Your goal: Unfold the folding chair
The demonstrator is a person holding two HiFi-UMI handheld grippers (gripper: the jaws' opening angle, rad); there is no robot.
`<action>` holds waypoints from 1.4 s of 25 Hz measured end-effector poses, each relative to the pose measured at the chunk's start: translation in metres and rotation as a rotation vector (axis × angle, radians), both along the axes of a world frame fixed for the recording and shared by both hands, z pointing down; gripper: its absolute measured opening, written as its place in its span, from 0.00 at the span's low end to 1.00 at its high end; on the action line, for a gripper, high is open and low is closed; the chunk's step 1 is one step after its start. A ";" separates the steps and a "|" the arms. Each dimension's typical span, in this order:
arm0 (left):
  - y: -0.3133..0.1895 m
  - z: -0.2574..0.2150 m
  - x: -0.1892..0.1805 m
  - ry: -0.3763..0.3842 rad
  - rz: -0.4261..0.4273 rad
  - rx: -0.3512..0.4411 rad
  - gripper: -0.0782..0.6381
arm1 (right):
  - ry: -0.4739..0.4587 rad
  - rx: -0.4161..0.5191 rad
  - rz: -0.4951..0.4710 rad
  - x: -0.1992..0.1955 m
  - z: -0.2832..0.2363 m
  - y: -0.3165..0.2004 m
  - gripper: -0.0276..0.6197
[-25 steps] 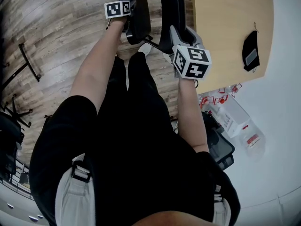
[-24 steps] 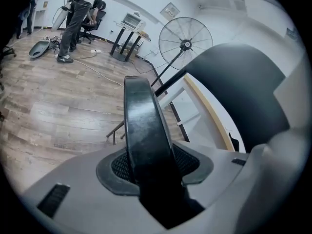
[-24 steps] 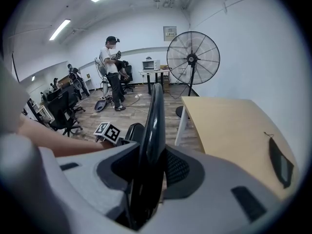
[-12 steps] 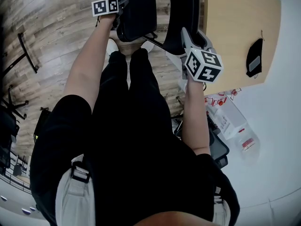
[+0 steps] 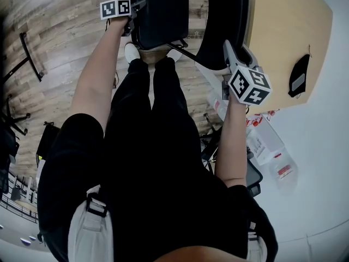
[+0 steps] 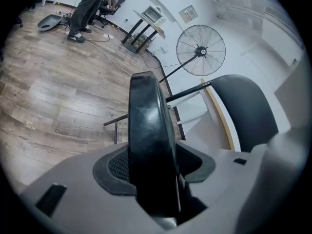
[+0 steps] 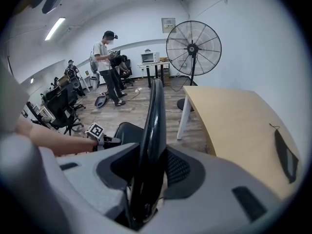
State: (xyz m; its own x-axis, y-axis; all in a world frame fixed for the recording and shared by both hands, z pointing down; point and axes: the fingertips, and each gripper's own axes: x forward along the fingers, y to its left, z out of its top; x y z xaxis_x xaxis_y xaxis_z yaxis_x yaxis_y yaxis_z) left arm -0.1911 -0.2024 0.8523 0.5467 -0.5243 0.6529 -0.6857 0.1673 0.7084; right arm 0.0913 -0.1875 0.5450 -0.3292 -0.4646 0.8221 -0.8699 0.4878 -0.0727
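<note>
The black folding chair stands in front of my legs. My left gripper point(image 5: 135, 14) is clamped over the edge of the seat point(image 5: 161, 15). In the left gripper view that seat point(image 6: 148, 145) fills the gap between both pads of the left gripper point(image 6: 153, 172). Its jaws have just been opening, with the seat still between them. My right gripper point(image 5: 233, 52) is shut on the rim of the backrest point(image 5: 223, 21). The right gripper view shows the backrest point(image 7: 155, 126) edge-on between the jaws of the right gripper point(image 7: 148, 174). Below lie the seat point(image 7: 127, 132) and the left gripper point(image 7: 108, 140).
A light wooden table point(image 5: 289, 31) stands right of the chair with a black object point(image 5: 299, 76) on it. Plastic boxes point(image 5: 267, 141) lie on the floor at my right. A standing fan point(image 7: 193, 48) and several people point(image 7: 105, 62) are further off on the wooden floor.
The left gripper has moved away from me and leftward with the seat, which now lies wider. The right gripper has shifted right along with the backrest.
</note>
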 end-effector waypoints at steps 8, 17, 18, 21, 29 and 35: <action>0.009 0.031 -0.020 0.099 -0.002 0.024 0.43 | -0.003 -0.047 0.010 0.013 0.021 -0.006 0.26; 0.017 0.063 -0.041 0.164 -0.010 0.044 0.44 | -0.013 -0.076 0.024 0.023 0.042 -0.012 0.26; 0.018 0.067 -0.042 0.171 -0.010 0.045 0.44 | -0.012 -0.079 0.025 0.025 0.044 -0.013 0.26; 0.021 0.079 -0.050 0.190 -0.009 0.047 0.45 | -0.003 -0.087 0.033 0.027 0.052 -0.015 0.26; 0.025 0.107 -0.065 0.214 -0.015 0.046 0.46 | 0.040 -0.128 0.063 0.042 0.077 -0.023 0.27; 0.029 0.125 -0.069 0.241 -0.011 0.055 0.46 | 0.077 -0.174 0.089 0.060 0.095 -0.031 0.28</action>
